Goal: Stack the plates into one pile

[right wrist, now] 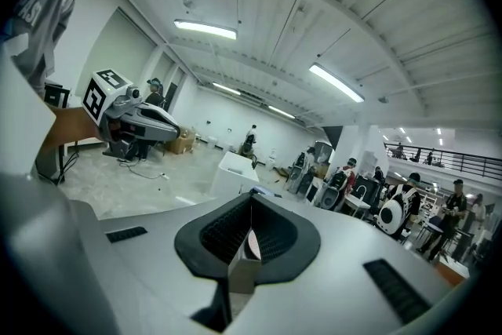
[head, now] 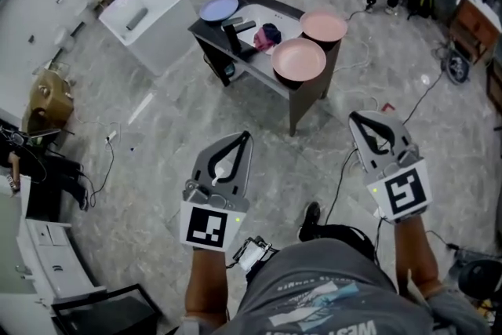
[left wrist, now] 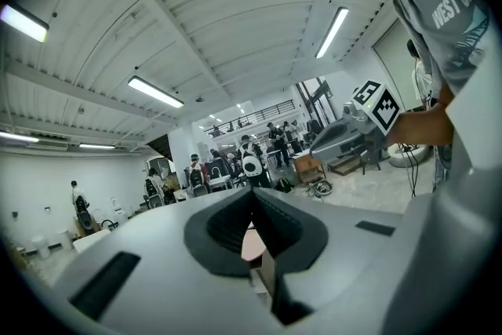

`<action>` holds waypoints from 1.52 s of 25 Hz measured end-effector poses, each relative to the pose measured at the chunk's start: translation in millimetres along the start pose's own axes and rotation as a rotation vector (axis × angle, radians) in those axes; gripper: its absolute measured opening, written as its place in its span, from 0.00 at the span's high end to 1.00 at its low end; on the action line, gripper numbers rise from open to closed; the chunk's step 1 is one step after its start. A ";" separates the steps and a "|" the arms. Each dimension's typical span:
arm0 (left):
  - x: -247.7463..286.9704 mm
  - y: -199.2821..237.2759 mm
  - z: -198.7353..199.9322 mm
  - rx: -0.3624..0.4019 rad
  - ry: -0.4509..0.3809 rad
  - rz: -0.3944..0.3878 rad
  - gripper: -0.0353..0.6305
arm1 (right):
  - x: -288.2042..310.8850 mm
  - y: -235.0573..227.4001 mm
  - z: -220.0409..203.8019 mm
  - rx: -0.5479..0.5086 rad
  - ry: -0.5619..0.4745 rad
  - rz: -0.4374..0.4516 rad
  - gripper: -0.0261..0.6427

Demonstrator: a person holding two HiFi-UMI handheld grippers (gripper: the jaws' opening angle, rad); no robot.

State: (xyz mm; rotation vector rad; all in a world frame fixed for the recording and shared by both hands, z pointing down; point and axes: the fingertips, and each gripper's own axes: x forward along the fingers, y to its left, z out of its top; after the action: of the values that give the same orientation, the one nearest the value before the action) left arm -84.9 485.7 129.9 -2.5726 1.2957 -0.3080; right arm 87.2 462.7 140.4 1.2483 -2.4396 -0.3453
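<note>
- Held left gripper (head: 245, 136) clenched, jaws together on nothing, above the floor (head: 149, 169), well apart from the table (head: 307, 96).
- Held right gripper (head: 355, 117) likewise clenched, empty.
- Saw near pink plate (head: 299, 60) just beside far pink plate (head: 324, 26) at the table's right end, blue plate (head: 219, 9) at its far left corner.

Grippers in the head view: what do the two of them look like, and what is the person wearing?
The left gripper and the right gripper look alike. Each has a light grey body that narrows to a point, with black lining inside. Each carries a cube with black-and-white square markers and a small green light. The person wears a grey printed T-shirt.
</note>
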 end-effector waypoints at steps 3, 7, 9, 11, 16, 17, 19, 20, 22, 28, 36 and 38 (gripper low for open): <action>27.8 12.3 -0.8 0.014 0.012 0.011 0.94 | 21.9 -22.0 -5.8 0.006 -0.010 0.006 0.92; 59.1 26.8 -5.8 0.000 0.023 0.027 0.94 | 48.5 -46.8 -12.9 -0.009 -0.007 0.014 0.92; 73.1 32.8 -10.1 0.000 0.026 0.018 0.94 | 60.4 -55.1 -15.9 -0.012 -0.003 0.015 0.92; 87.4 41.2 -14.5 -0.001 0.028 0.008 0.94 | 72.3 -62.1 -19.5 -0.005 0.007 0.011 0.92; 130.4 69.5 -29.0 0.000 0.022 -0.040 0.94 | 111.1 -84.8 -29.0 0.012 0.044 -0.025 0.92; 138.5 75.9 -32.5 0.000 0.017 -0.053 0.94 | 119.6 -88.2 -29.5 0.011 0.051 -0.034 0.92; 152.8 89.5 -38.9 -0.010 0.007 -0.079 0.94 | 135.3 -91.8 -29.3 0.010 0.064 -0.050 0.92; 159.9 96.9 -41.2 -0.012 0.002 -0.093 0.94 | 142.8 -93.4 -28.4 0.013 0.072 -0.059 0.92; 175.1 112.7 -44.0 -0.009 -0.011 -0.121 0.94 | 158.7 -99.2 -25.4 0.017 0.086 -0.083 0.92; 213.9 149.3 -58.5 -0.023 -0.047 -0.211 0.94 | 202.8 -114.5 -22.7 0.018 0.134 -0.159 0.92; 252.5 173.7 -68.7 -0.029 -0.072 -0.286 0.94 | 233.0 -133.7 -31.7 0.031 0.180 -0.231 0.92; 263.0 176.7 -71.7 -0.044 -0.064 -0.293 0.94 | 238.3 -142.3 -35.8 0.040 0.188 -0.246 0.92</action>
State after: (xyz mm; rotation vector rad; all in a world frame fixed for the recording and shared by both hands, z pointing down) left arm -86.3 162.6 163.7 -2.7846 0.9125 -0.2489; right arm 78.3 184.6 170.5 1.5297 -2.1501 -0.2337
